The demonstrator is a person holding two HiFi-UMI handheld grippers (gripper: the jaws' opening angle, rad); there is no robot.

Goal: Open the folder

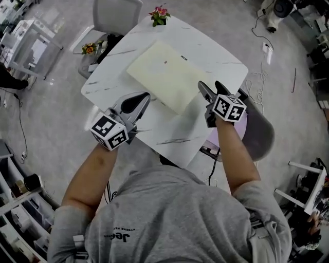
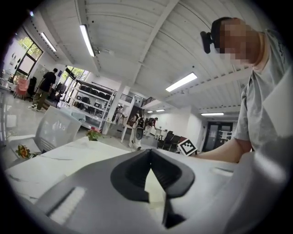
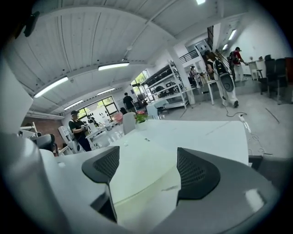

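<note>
A pale yellow folder (image 1: 167, 76) lies closed and flat in the middle of the white marble table (image 1: 221, 59). My left gripper (image 1: 144, 97) hovers at the folder's near left corner, fingertips meeting, nothing between them; in the left gripper view (image 2: 150, 152) a strip of the folder (image 2: 154, 189) shows through the gap below the tips. My right gripper (image 1: 212, 86) stands open at the folder's near right edge. In the right gripper view (image 3: 147, 160) the folder's corner (image 3: 142, 183) lies between and below the two spread jaws, not touched.
A small pot of pink flowers (image 1: 160, 15) stands at the table's far edge. A white chair (image 1: 115, 15) is behind it and a grey chair (image 1: 259, 136) at the near right. Another plant (image 1: 90, 49) sits left of the table. Cables (image 1: 264, 49) lie on the floor.
</note>
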